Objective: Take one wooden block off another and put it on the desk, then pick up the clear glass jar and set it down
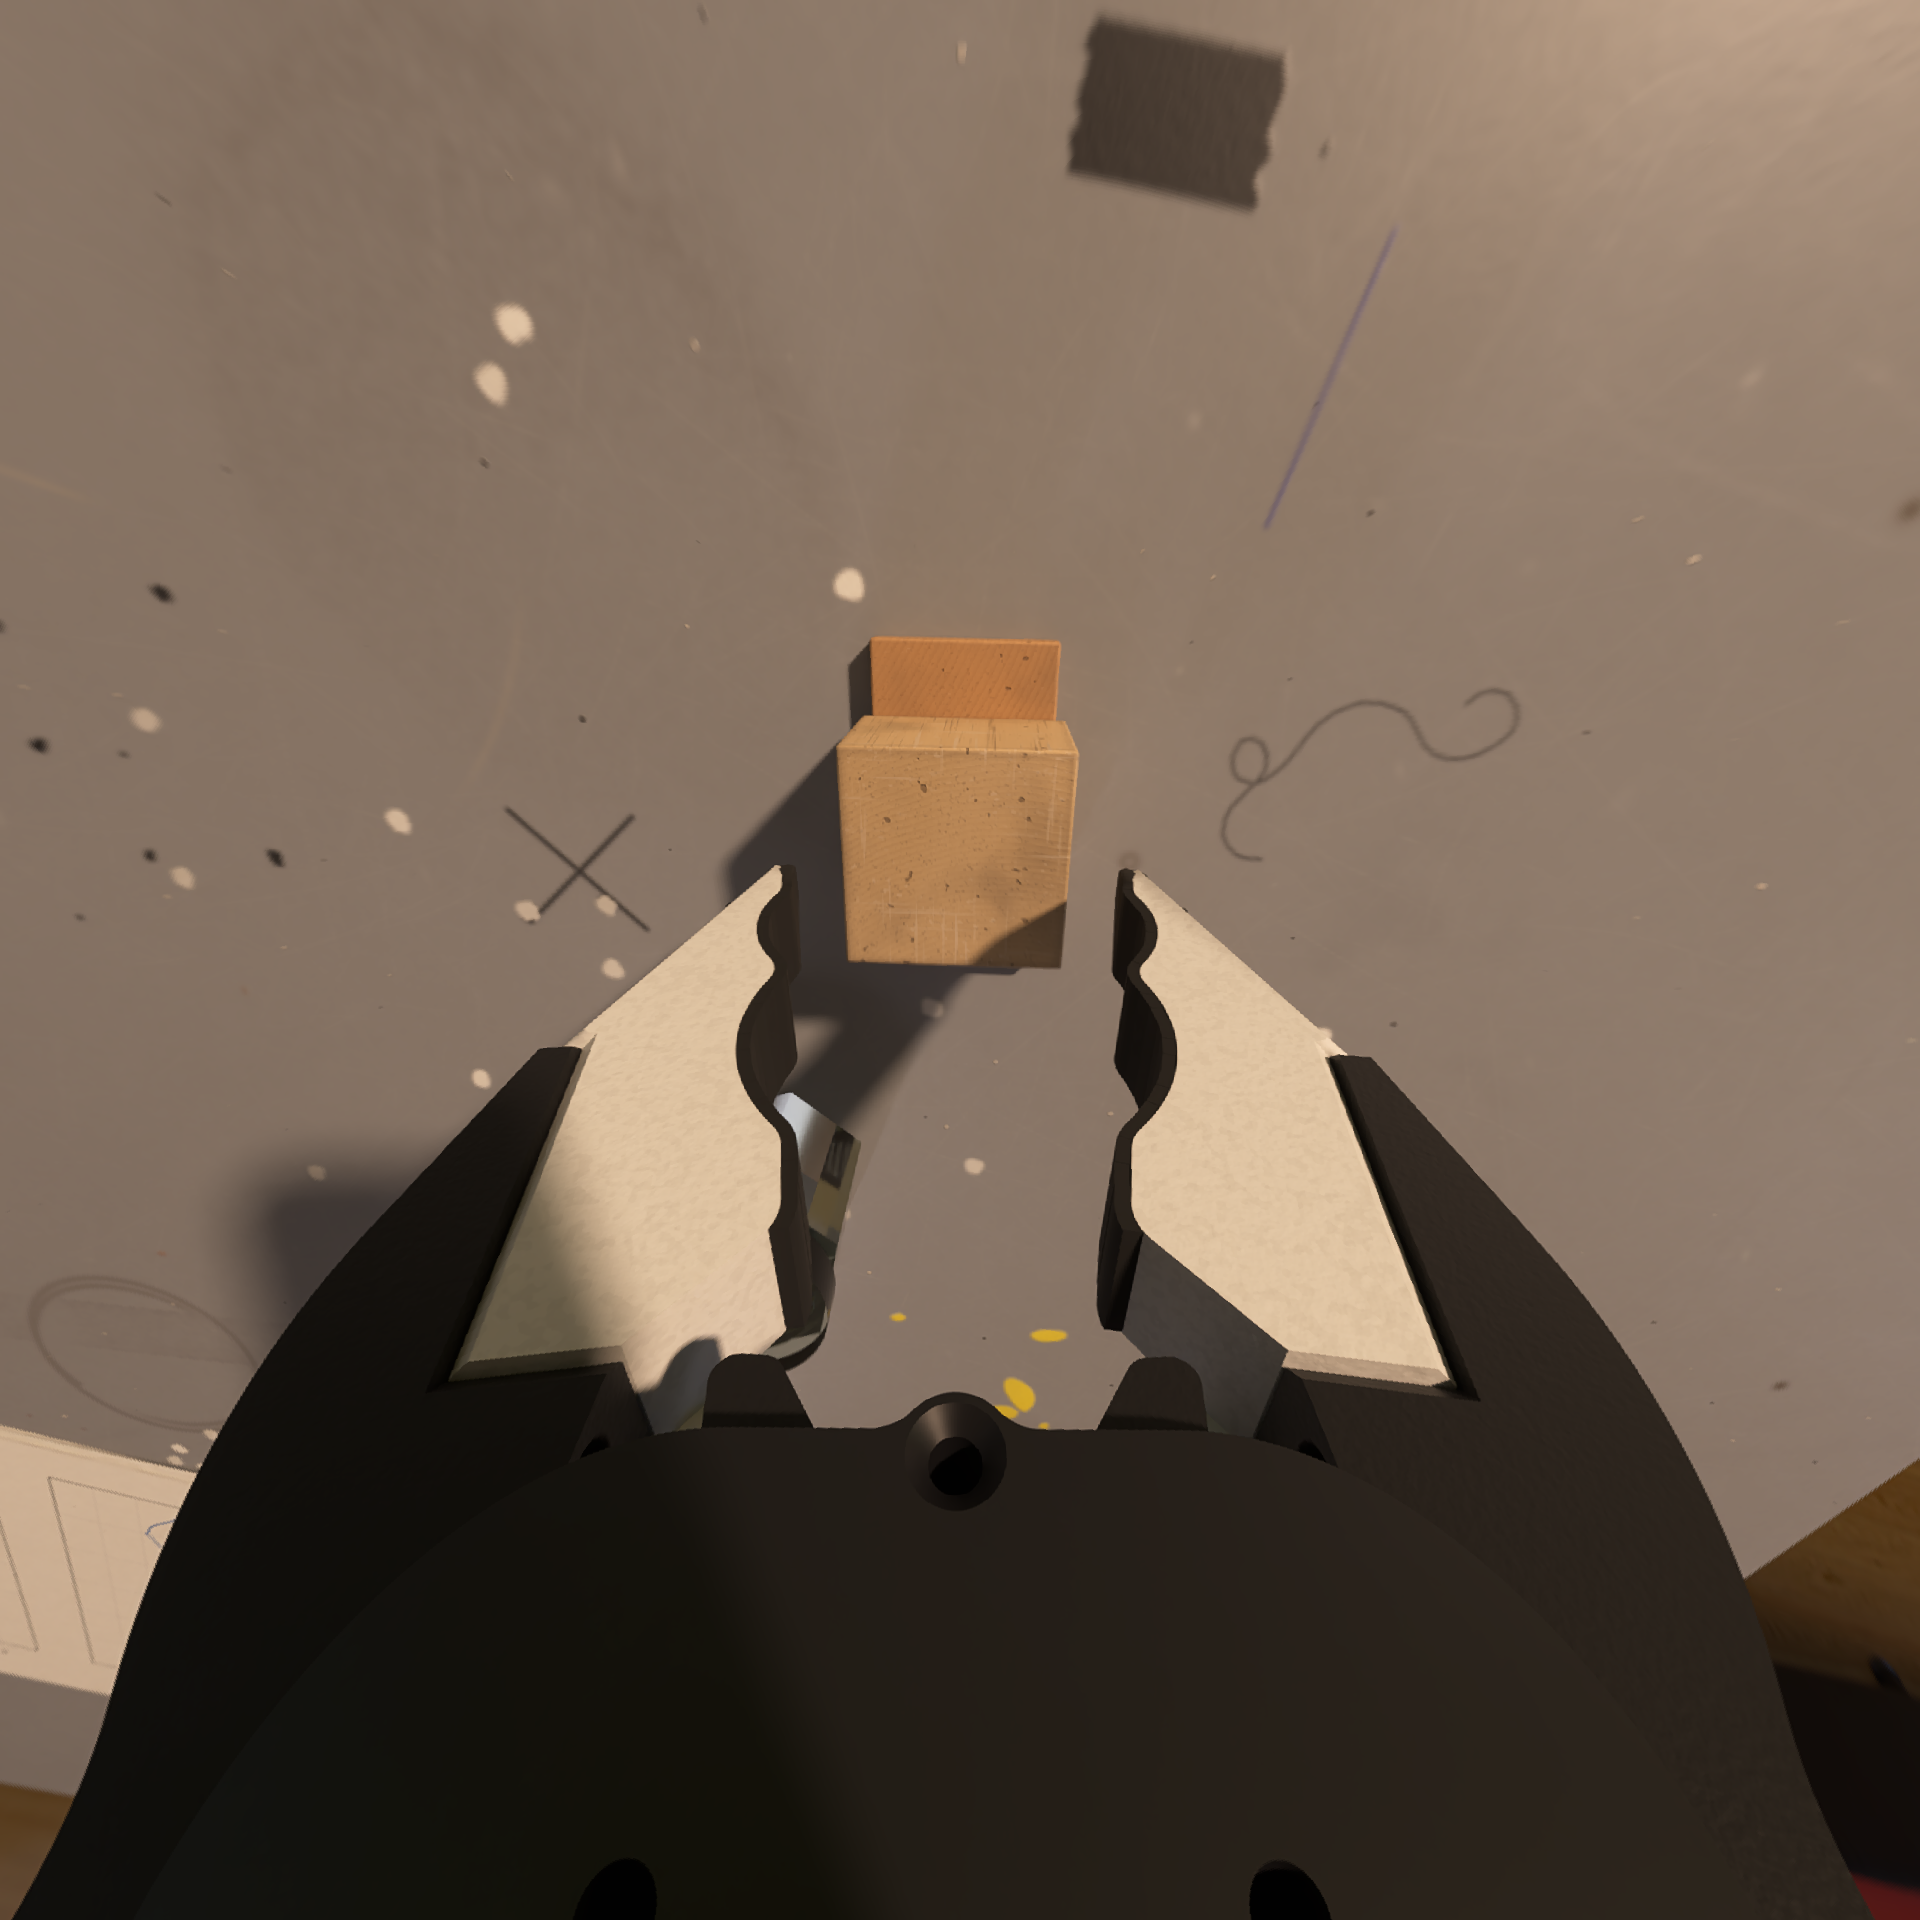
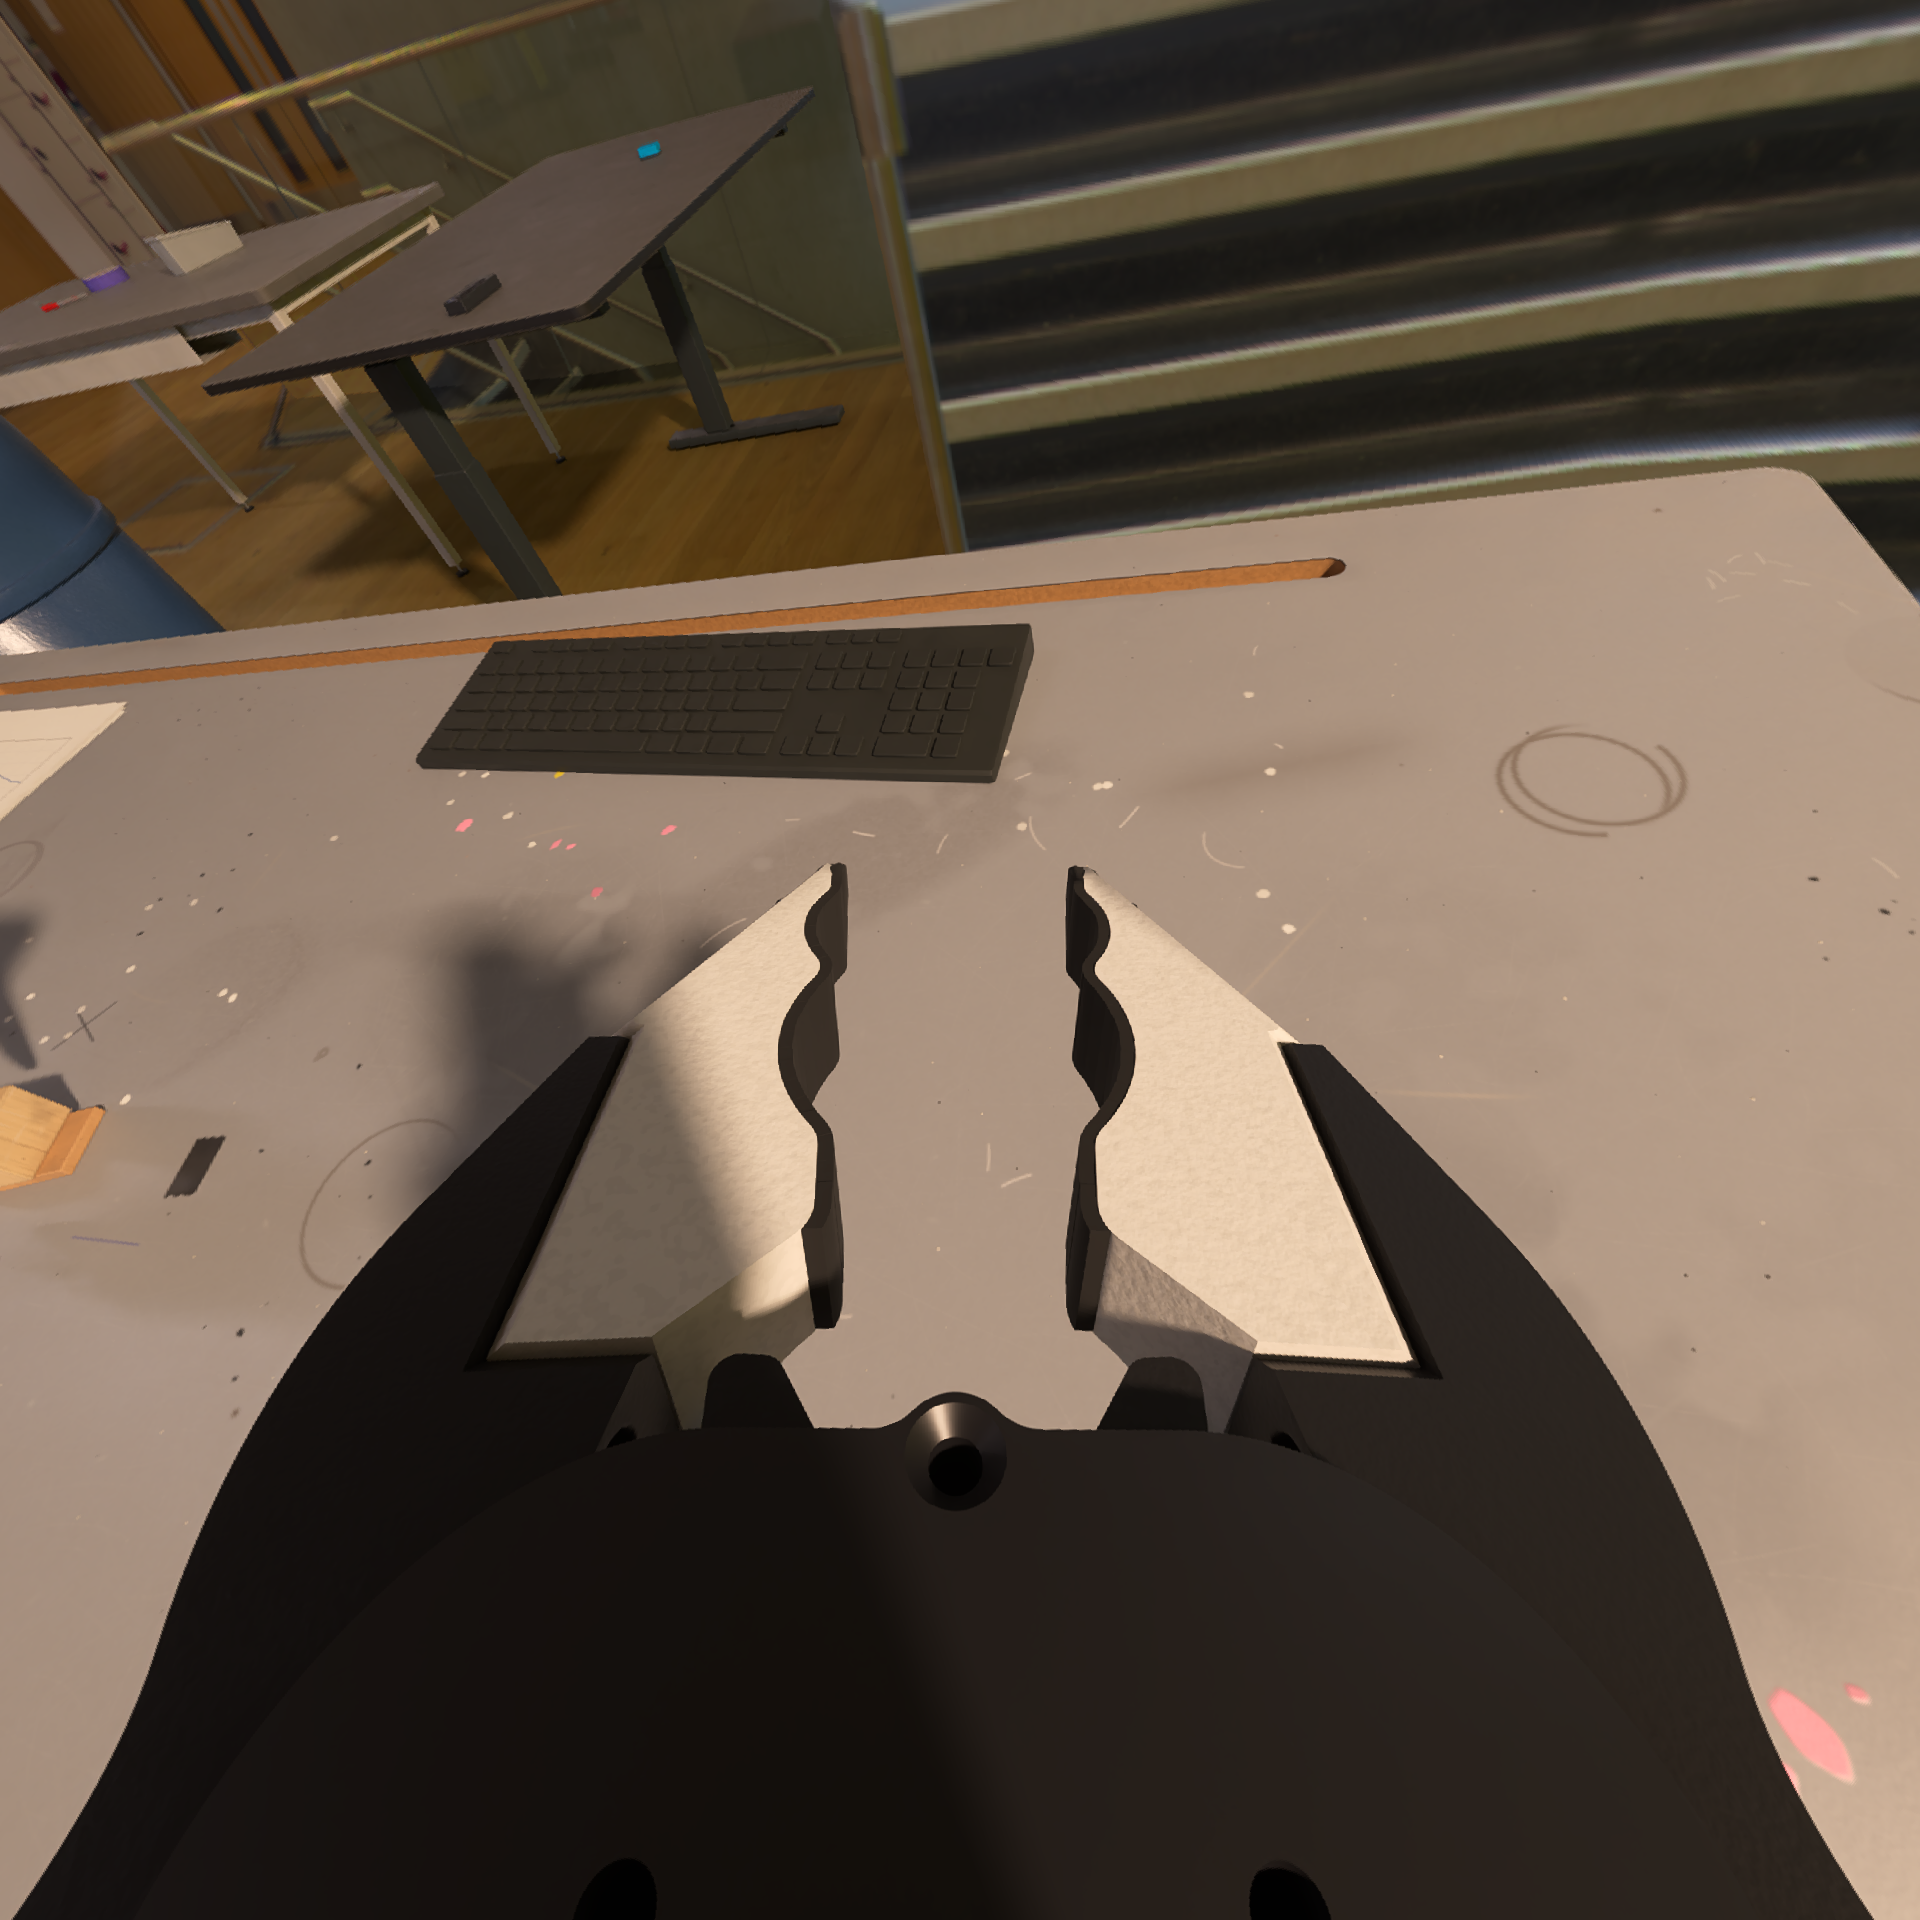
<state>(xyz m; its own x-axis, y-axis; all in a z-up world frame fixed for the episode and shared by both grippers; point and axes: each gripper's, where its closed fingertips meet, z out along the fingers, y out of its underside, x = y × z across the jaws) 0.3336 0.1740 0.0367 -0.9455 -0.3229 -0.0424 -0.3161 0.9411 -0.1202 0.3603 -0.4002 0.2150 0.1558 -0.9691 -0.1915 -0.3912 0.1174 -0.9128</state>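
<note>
Left gripper: fingers spread, pinching nothing, pointed down at the grey tabletop. Pale wooden block sits just beyond the fingertips, in line with the gap, stacked on an orange block that shows past its far edge. Something glassy shows behind the left finger; cannot tell what.

Right gripper: fingers spread, empty, above bare tabletop. Black keyboard well ahead of the tips. Blocks far left.

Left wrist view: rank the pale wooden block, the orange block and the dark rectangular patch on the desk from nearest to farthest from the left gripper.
1. Pale wooden block: just ahead of the open left gripper.
2. Orange block: under and behind the pale one.
3. Dark rectangular patch: far ahead, slightly right.
</note>
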